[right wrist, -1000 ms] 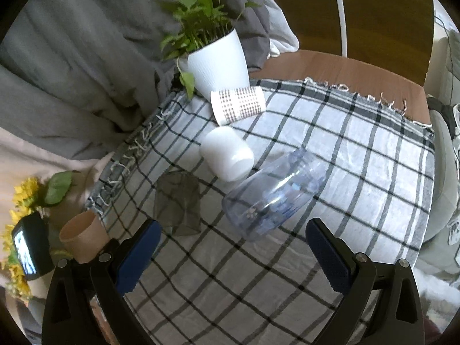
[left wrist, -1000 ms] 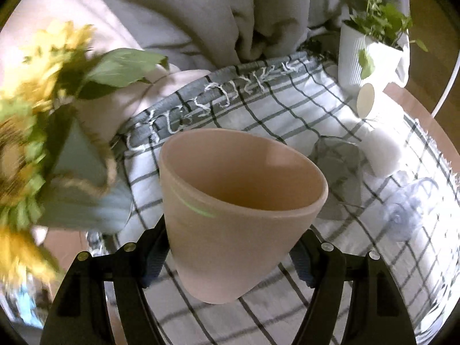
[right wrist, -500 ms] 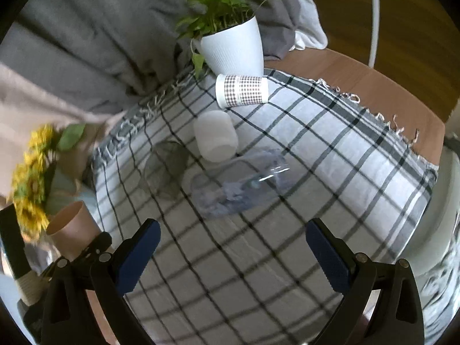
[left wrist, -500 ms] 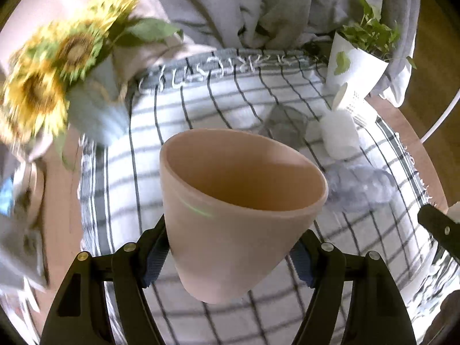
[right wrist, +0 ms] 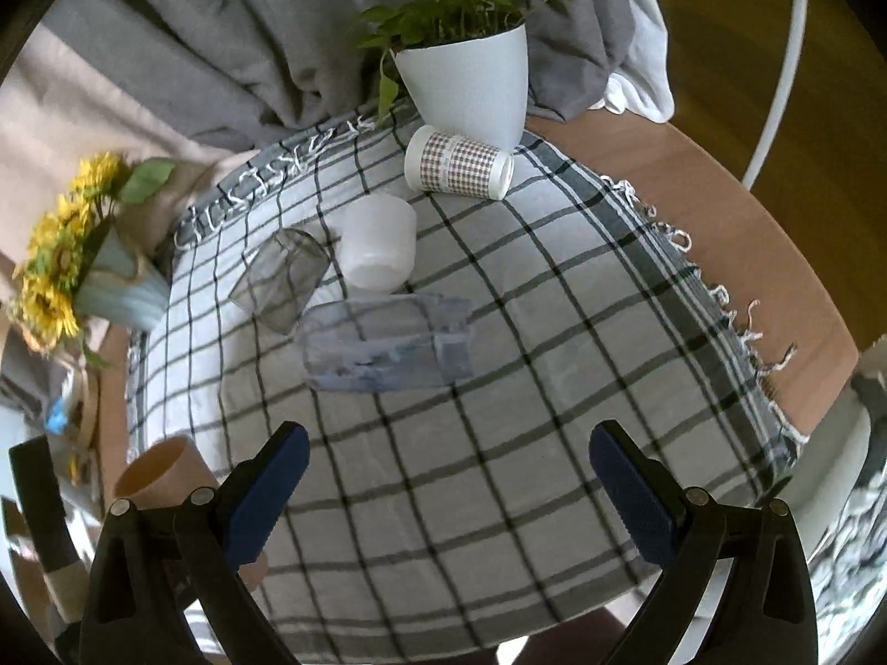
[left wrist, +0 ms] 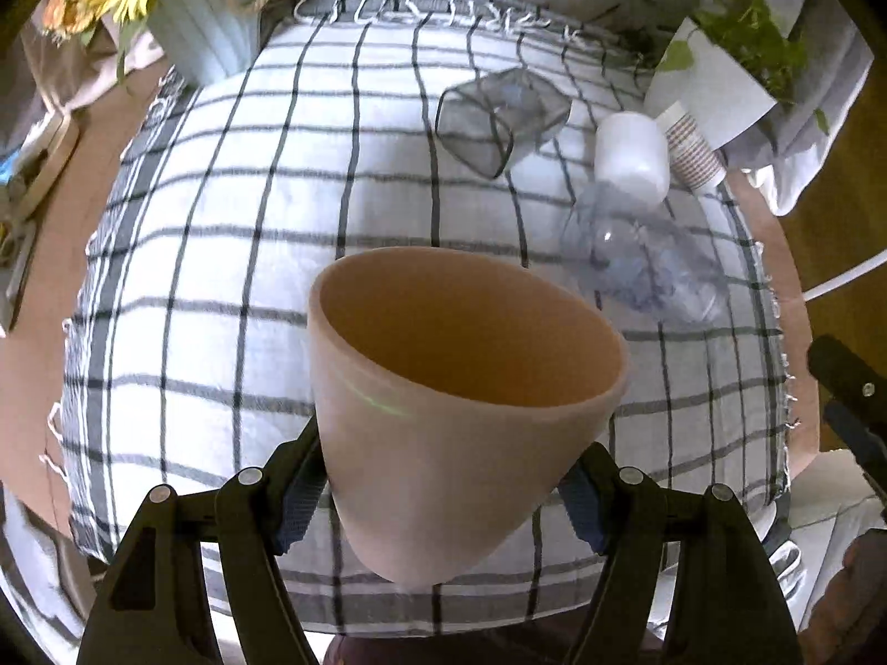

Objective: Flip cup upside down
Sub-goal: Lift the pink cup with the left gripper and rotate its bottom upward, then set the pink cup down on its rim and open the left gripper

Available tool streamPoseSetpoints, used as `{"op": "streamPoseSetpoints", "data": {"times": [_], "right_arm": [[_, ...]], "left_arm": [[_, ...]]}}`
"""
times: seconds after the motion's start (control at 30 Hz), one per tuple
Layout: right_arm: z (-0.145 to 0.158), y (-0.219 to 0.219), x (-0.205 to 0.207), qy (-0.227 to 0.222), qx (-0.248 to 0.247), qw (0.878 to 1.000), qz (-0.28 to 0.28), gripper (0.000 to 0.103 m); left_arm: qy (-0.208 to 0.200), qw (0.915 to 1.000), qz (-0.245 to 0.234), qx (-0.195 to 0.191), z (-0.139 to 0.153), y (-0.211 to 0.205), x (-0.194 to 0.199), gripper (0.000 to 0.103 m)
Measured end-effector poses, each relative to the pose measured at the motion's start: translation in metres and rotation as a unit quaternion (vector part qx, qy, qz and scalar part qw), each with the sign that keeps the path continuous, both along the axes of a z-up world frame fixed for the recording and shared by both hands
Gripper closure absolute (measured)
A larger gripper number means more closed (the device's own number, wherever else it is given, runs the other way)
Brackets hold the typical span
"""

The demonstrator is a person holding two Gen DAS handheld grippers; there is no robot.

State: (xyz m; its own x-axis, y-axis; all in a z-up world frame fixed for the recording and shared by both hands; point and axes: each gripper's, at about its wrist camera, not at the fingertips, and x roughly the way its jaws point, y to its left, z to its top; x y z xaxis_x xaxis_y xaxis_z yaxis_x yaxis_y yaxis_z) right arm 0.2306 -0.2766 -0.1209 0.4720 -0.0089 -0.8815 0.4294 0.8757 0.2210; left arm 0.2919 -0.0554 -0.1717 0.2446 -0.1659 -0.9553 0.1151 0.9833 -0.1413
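My left gripper is shut on a terracotta cup, held by its lower body with the open mouth up and tilted away, above the near part of the checked cloth. The same cup shows at the lower left of the right wrist view. My right gripper is open and empty above the cloth's near side.
On the cloth lie a clear plastic cup, a smoky glass, a white cup and a checked paper cup. A white plant pot stands at the back, a sunflower vase at the left.
My left gripper has lifted the terracotta cup and pulled back, so the whole cloth now shows below. My right gripper has also risen and drawn back.
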Motion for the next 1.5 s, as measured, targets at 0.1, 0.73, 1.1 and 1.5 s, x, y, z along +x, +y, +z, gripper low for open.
{"op": "streamPoseSetpoints", "data": {"times": [0.1, 0.73, 1.1, 1.5], "right_arm": [[-0.003, -0.006, 0.003, 0.005, -0.001, 1.0, 0.008, 0.001], [-0.011, -0.013, 0.021, 0.009, 0.008, 0.999, 0.035, 0.001], [-0.015, -0.015, 0.023, 0.014, 0.015, 0.999, 0.042, 0.001], [0.002, 0.002, 0.011, -0.014, -0.005, 0.998, 0.056, 0.001]], "left_arm": [[0.013, 0.9999, 0.01, -0.006, -0.011, -0.003, 0.004, 0.03], [0.008, 0.9985, 0.048, 0.024, -0.047, -0.004, 0.043, 0.031], [-0.02, 0.9983, 0.041, 0.037, -0.038, -0.008, 0.038, 0.018], [-0.042, 0.9982, 0.034, 0.024, 0.0, 0.013, 0.014, 0.011]]}}
